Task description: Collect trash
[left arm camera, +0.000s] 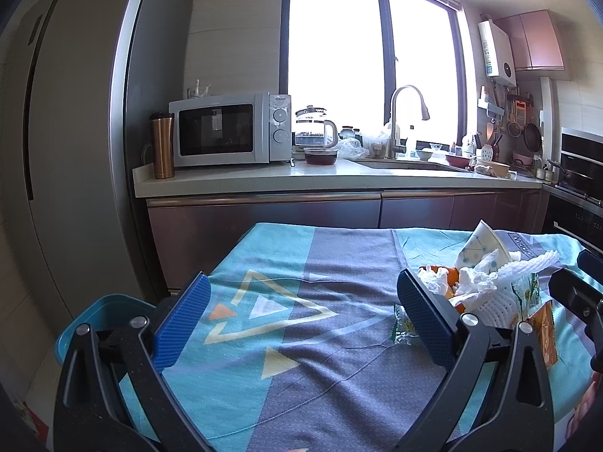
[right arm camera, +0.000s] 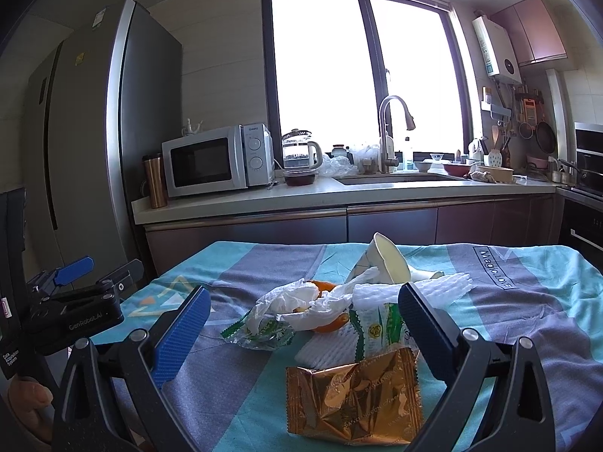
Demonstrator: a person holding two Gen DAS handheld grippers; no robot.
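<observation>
A pile of trash lies on the table's patterned cloth (right arm camera: 508, 301): a gold foil wrapper (right arm camera: 352, 401), a green and white wrapper (right arm camera: 377, 329), another green wrapper (right arm camera: 260, 333), crumpled tissue (right arm camera: 297, 301) over orange peel (right arm camera: 326, 286), white foam netting (right arm camera: 426, 288) and a tipped paper cup (right arm camera: 384, 260). My right gripper (right arm camera: 303, 324) is open and empty, its jaws either side of the pile. My left gripper (left arm camera: 301, 316) is open and empty over bare cloth (left arm camera: 339, 263), left of the pile (left arm camera: 486, 286). It also shows in the right wrist view (right arm camera: 94, 271).
A blue bin (left arm camera: 101, 309) sits below the table's left edge. Behind the table runs a kitchen counter (left arm camera: 320, 180) with a microwave (left arm camera: 230, 130), kettle (left arm camera: 314, 130), tumbler (left arm camera: 162, 145) and sink tap (left arm camera: 401, 120). A fridge (left arm camera: 75, 132) stands at the left.
</observation>
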